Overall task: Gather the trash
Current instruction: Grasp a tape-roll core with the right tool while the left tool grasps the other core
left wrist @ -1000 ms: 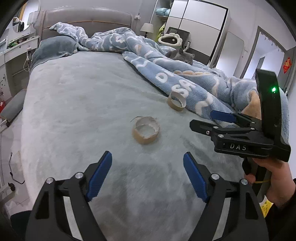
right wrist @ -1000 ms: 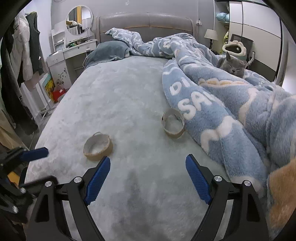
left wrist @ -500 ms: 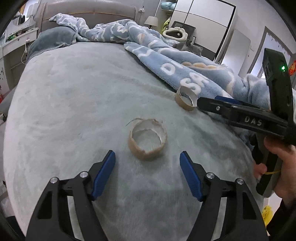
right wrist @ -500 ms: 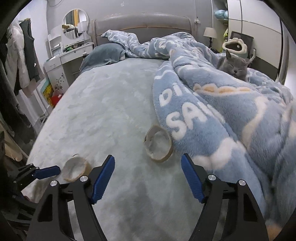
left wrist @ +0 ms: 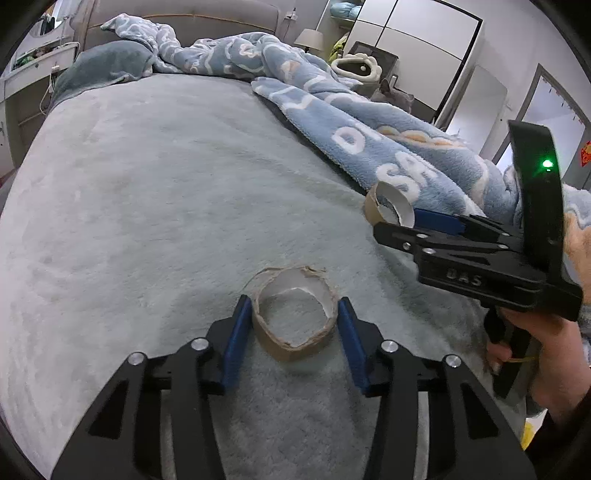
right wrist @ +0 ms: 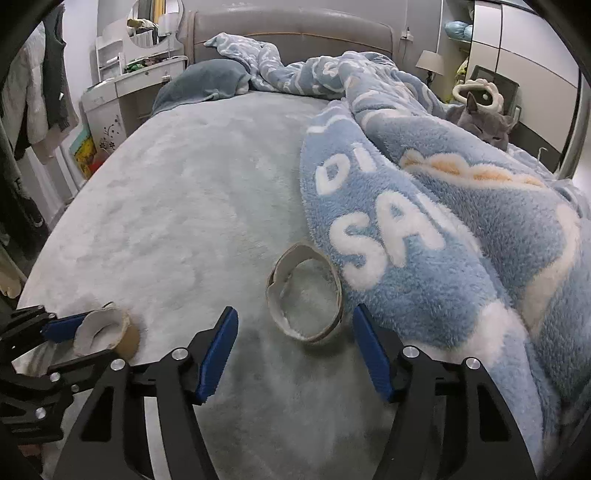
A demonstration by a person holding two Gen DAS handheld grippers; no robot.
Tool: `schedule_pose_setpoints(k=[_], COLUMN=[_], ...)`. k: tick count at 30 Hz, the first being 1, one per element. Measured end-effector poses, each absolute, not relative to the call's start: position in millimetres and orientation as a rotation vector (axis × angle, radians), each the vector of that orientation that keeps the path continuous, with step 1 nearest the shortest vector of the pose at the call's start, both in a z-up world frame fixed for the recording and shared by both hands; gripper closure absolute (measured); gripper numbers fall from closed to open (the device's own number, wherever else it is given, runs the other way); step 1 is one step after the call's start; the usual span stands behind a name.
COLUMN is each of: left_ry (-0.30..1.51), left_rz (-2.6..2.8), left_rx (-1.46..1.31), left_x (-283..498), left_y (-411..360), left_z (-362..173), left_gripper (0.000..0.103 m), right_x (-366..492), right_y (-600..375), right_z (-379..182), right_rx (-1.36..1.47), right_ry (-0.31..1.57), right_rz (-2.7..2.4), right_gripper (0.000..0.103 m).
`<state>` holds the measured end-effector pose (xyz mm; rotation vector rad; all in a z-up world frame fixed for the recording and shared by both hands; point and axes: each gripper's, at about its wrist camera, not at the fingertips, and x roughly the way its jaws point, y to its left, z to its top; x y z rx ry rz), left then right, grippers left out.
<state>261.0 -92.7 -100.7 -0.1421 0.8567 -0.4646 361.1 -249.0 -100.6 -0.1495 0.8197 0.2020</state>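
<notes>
Two torn brown cardboard tape rings lie on the grey-green bed cover (left wrist: 147,221). The near ring (left wrist: 295,350) sits between the blue pads of my left gripper (left wrist: 293,301); its jaws are closing, both pads touch the ring's sides and it looks slightly squeezed. The right wrist view shows that ring (right wrist: 125,339) in the left gripper (right wrist: 88,341) at the lower left. The second ring (right wrist: 314,336) rests against the blue blanket's edge. My right gripper (right wrist: 295,310) straddles it, its jaws closing with gaps on both sides. The second ring (left wrist: 373,210) and right gripper (left wrist: 397,223) also appear in the left wrist view.
A fluffy blue blanket (right wrist: 443,221) with white letters is heaped on the bed's right half, and a grey cat (right wrist: 484,125) lies behind it. A pillow (right wrist: 207,85) and headboard (right wrist: 295,33) are at the far end. A white dresser (right wrist: 122,96) stands left. A hand (left wrist: 546,354) holds the right gripper.
Both grippers moved forward and down onto the rings. The left jaws narrowed until the pads met the near ring; the right jaws narrowed around the second ring.
</notes>
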Motion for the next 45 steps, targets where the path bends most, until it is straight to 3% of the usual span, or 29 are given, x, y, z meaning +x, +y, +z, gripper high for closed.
schedule_pose_setpoints(k=[16,45], left_ry=[0.858,0.813], left_rz=[-0.465,-0.368], left_rx=[-0.143,-0.057], left_x=[255.0,176.0], left_y=[-68.3,15.1], left_z=[-90.2,-41.0], left_gripper=[0.055,0.055], right_x=[383.9,303.2], right_y=[-243.5,-134.1], right_z=[-108.9,-47.6], right_rx=[-0.161,-0.144], right_ry=[0.837,0.768], right_rz=[0.133,0.232], right_gripper=[0.057,0.059])
